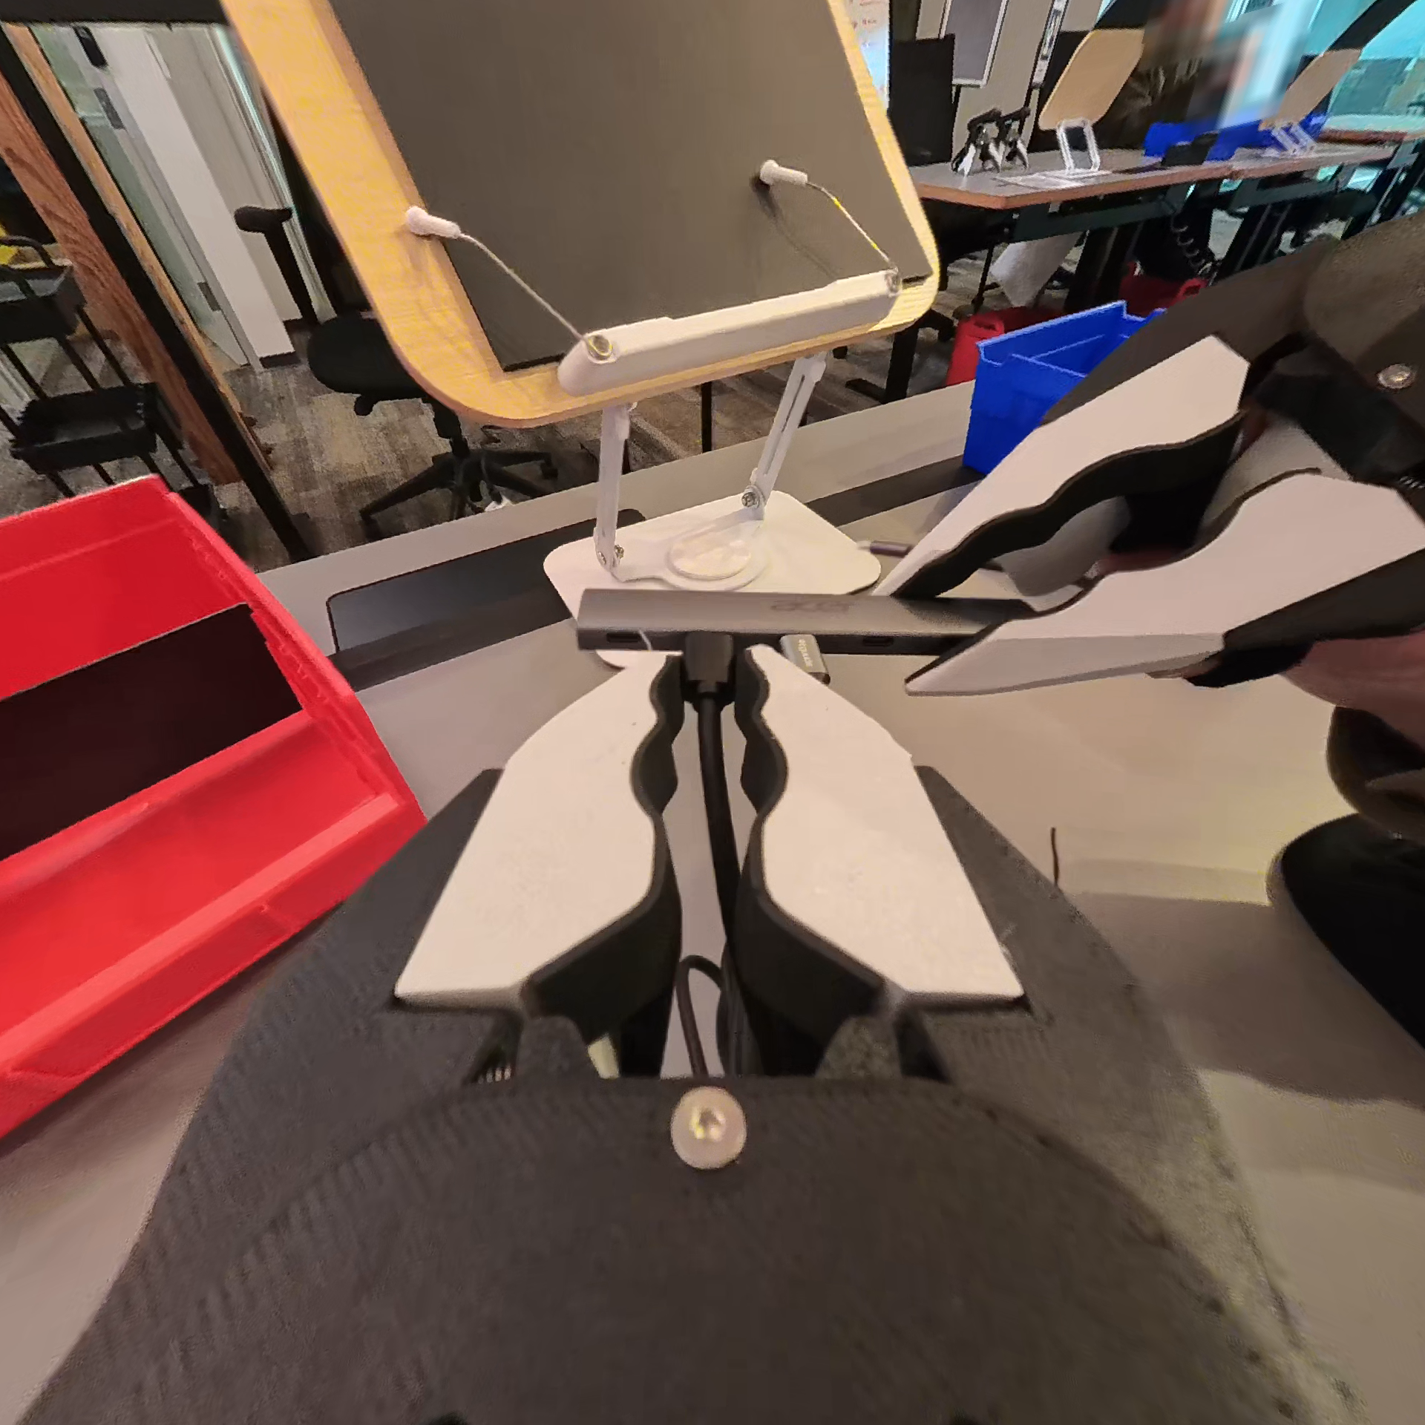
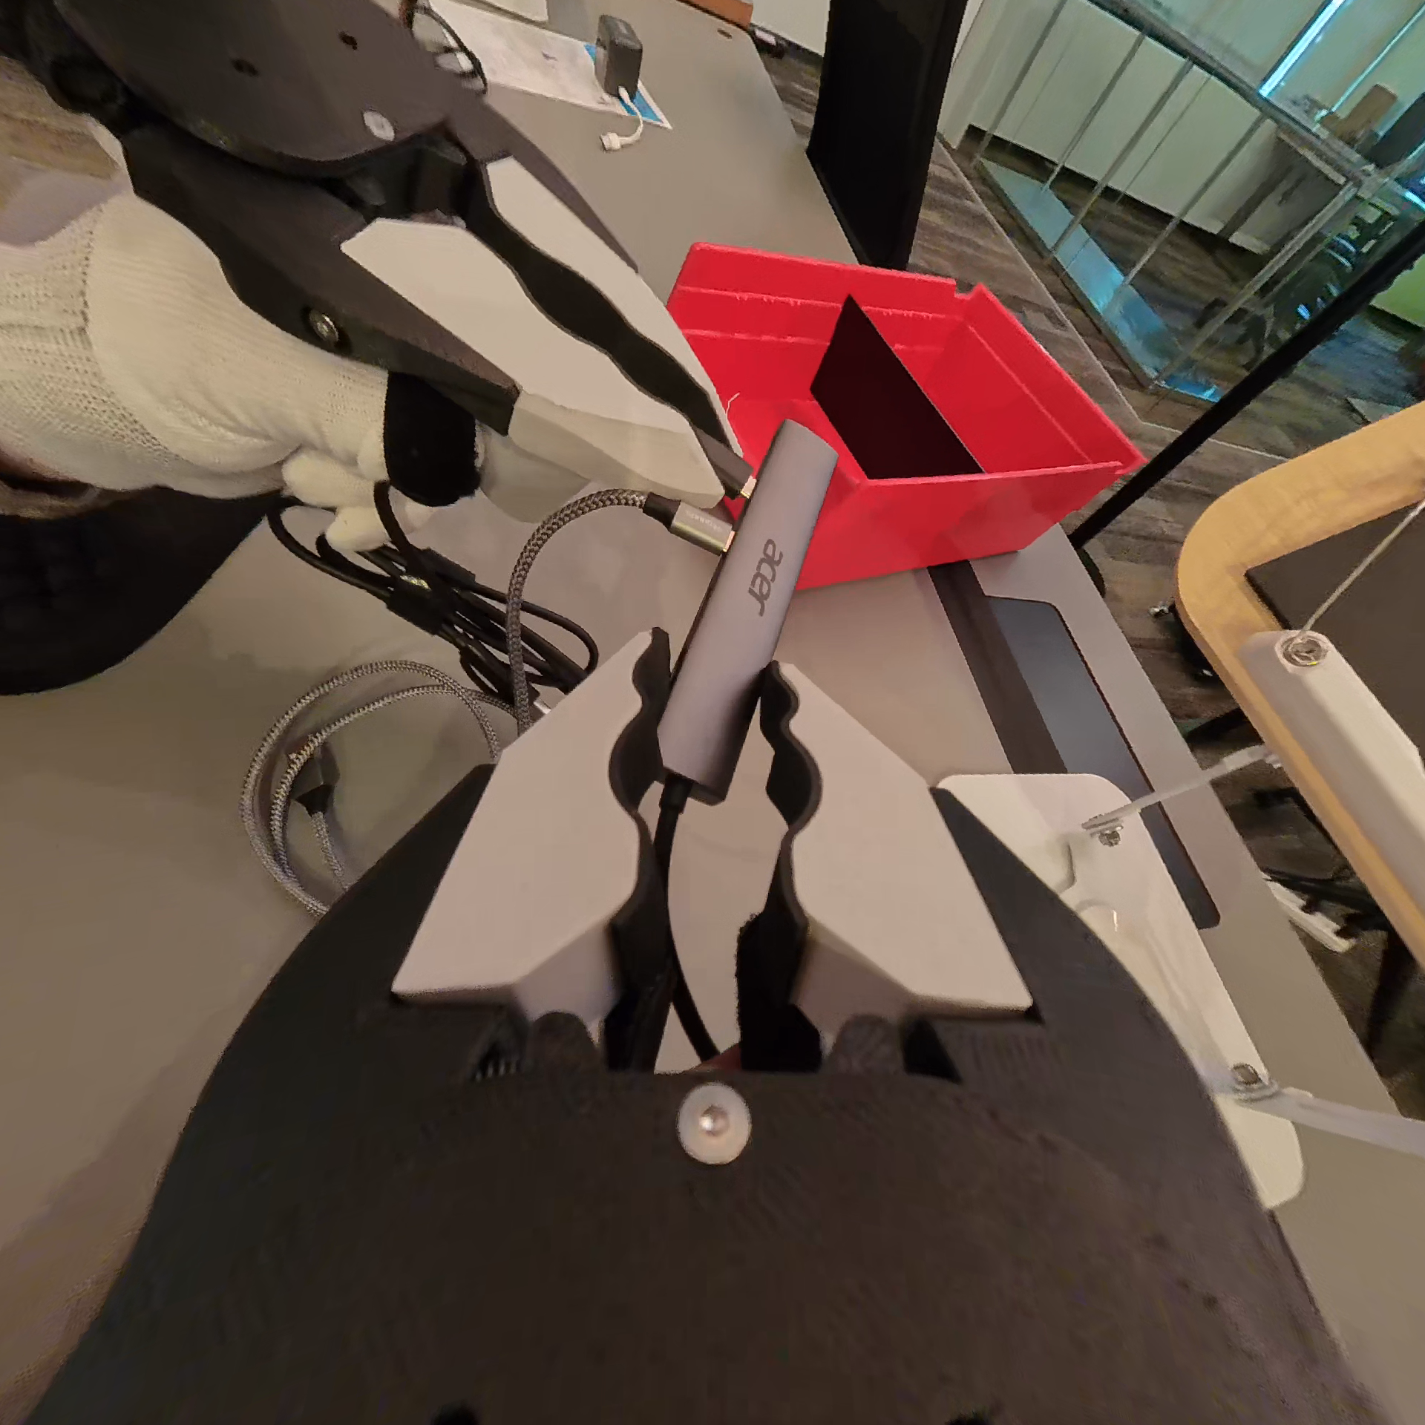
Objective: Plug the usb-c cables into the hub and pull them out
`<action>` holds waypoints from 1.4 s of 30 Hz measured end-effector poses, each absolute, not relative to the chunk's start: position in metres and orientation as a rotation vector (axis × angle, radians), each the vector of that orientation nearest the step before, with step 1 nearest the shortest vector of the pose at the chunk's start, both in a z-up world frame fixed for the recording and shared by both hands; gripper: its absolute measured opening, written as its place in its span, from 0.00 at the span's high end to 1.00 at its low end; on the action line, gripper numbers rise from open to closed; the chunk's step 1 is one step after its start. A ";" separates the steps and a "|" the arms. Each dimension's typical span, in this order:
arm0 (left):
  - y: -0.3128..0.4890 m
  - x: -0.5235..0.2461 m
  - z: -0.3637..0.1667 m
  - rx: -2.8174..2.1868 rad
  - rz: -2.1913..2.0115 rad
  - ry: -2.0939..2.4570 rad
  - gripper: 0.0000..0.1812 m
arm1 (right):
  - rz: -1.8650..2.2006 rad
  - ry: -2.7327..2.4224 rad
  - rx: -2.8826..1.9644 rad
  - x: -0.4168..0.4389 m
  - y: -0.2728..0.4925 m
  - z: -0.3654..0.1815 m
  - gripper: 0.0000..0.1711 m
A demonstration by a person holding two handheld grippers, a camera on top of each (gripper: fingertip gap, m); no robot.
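Observation:
A grey USB hub [image 1: 771, 614] is held level above the table. My right gripper [image 1: 925, 636] comes in from the right and is shut on its right end. In the right wrist view the gripper [image 2: 713, 663] clamps the hub [image 2: 759, 571] near its own black lead [image 2: 669, 817]. My left gripper [image 1: 709, 663] is shut on a black USB-C plug [image 1: 705, 651] pressed against the hub's side. From the right wrist view the left gripper [image 2: 725, 478] holds that plug [image 2: 736, 484] at a port, with some metal tip showing. A silver braided-cable plug [image 2: 698, 526] sits in the port beside it.
A red bin [image 1: 154, 771] stands left of the hub, and shows behind it in the right wrist view [image 2: 964, 478]. A wooden stand board [image 1: 401, 293] on a white base [image 1: 817, 563] is just behind. A blue bin [image 1: 1033, 385] is far right. Coiled cables [image 2: 308, 771] lie on the table. Tip to tip, the grippers are about 5 cm apart.

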State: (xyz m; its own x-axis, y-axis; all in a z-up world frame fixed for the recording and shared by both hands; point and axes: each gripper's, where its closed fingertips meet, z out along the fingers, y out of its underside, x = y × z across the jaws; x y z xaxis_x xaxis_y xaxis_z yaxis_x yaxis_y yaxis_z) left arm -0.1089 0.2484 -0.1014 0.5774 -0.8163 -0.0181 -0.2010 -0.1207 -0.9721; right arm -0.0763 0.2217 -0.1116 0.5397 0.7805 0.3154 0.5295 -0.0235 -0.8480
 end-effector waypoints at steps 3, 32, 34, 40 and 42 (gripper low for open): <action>0.248 -0.107 -0.101 -1.624 -0.668 0.841 0.93 | 0.312 -1.101 -1.674 -0.075 0.221 -0.109 0.88; 0.244 -0.110 -0.086 -1.631 -0.596 0.859 0.93 | 0.176 -1.128 -1.582 -0.076 0.219 -0.095 0.88; 0.244 -0.108 -0.089 -1.647 -0.620 0.864 0.93 | 0.176 -1.148 -1.572 -0.076 0.218 -0.093 0.88; 0.247 -0.099 -0.115 -1.729 -0.660 0.879 0.93 | 0.273 -1.114 -1.481 -0.084 0.213 -0.073 0.94; 0.248 -0.092 -0.119 -1.715 -0.711 0.820 0.93 | 0.276 -1.156 -1.422 -0.104 0.200 -0.065 1.00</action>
